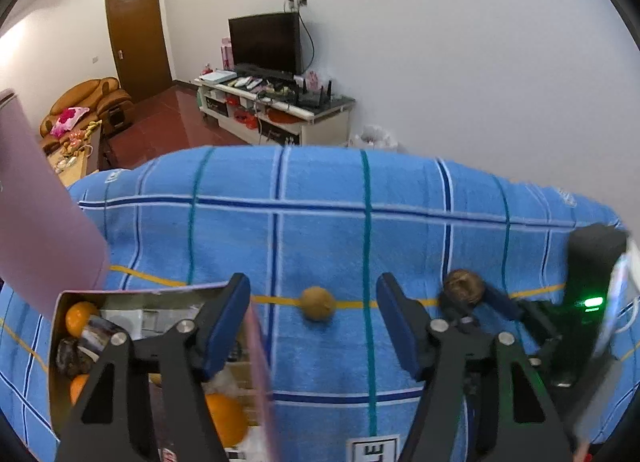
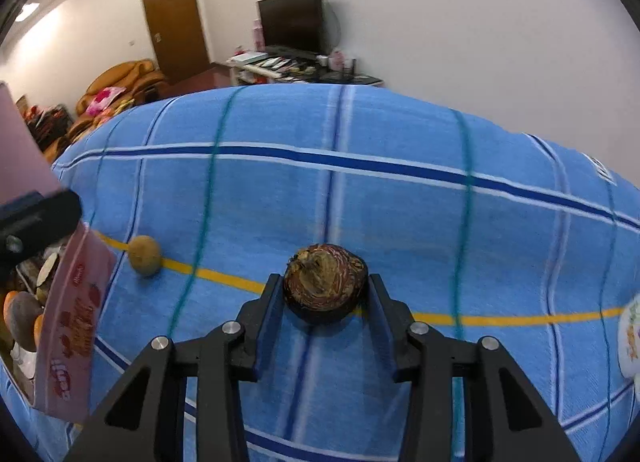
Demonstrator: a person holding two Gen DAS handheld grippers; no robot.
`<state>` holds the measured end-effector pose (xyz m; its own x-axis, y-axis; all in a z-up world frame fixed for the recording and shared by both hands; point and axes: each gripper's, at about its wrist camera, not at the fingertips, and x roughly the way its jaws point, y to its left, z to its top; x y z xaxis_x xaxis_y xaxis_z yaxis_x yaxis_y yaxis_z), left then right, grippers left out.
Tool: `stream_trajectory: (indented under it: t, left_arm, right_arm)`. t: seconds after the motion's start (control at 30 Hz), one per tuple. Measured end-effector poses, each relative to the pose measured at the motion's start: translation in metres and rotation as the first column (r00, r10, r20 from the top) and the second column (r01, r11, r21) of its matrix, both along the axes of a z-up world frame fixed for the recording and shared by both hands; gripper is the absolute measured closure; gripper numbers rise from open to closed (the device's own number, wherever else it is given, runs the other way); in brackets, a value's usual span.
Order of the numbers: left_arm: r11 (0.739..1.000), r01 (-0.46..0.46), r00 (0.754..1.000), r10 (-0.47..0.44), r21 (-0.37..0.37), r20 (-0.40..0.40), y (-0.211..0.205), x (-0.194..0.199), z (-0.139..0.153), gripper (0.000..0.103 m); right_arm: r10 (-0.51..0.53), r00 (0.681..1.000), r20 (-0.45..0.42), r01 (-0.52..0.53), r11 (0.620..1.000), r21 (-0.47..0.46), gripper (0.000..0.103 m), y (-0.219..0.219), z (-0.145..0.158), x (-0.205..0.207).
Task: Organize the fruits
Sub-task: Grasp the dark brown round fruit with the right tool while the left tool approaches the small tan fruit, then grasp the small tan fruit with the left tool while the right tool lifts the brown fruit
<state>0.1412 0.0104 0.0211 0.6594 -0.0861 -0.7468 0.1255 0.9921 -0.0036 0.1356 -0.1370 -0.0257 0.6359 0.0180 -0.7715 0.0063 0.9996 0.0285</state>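
A: On the blue checked cloth (image 2: 360, 190) over our desk, what do we have between our right claw (image 2: 325, 294)?

B: We have the dark, mottled fruit (image 2: 325, 282) sitting on the cloth between its fingers, which stand close on both sides. We cannot tell whether they press it.

A: And our left claw (image 1: 312, 314)?

B: Spread wide, holding nothing. Its left finger (image 1: 224, 322) hangs over the pink box (image 1: 262, 374), which is open.

A: What lies in the box?

B: We see oranges (image 1: 80, 316) and a dark fruit (image 1: 72, 356) inside.

A: And the small brown fruit (image 1: 317, 303)?

B: It rests on the yellow stripe (image 2: 500, 319), between the box and the mottled fruit, apart from both.
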Motion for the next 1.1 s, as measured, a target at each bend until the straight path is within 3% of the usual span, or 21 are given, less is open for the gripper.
stream_trajectory:
  t: [0.27,0.4,0.5,0.8,1.0,1.1]
  left_arm:
    - [0.971,-0.140,0.989,0.146,0.194,-0.021,-0.049,0.010,-0.036,0.039]
    - [0.947,-0.227,0.967,0.248,0.228,-0.064,-0.054,0.022,-0.056,0.043]
    - [0.932,-0.289,0.951,0.306,0.219,-0.049,-0.051,0.026,-0.060,0.043]
    - [0.929,-0.335,0.937,0.345,0.157,-0.047,-0.044,0.036,-0.063,0.042]
    - [0.929,-0.370,0.924,0.367,-0.008,-0.103,-0.024,0.043,-0.065,0.049]
    - [0.935,-0.355,0.931,0.352,-0.010,-0.100,-0.026,0.042,-0.066,0.054]
  right_arm:
    - [-0.088,0.993,0.073,0.089,0.996,-0.008,0.059,-0.047,0.013,-0.036]
    - [-0.111,0.989,0.097,0.114,0.993,-0.024,0.060,-0.064,0.019,-0.049]
    - [-0.131,0.987,0.092,0.132,0.991,0.001,0.060,-0.074,0.019,-0.050]
    - [-0.130,0.988,0.082,0.127,0.991,0.032,0.060,-0.082,0.018,-0.051]
    - [-0.123,0.989,0.079,0.121,0.992,0.029,0.060,-0.082,0.019,-0.049]
    - [-0.121,0.989,0.080,0.119,0.992,0.029,0.060,-0.082,0.018,-0.050]
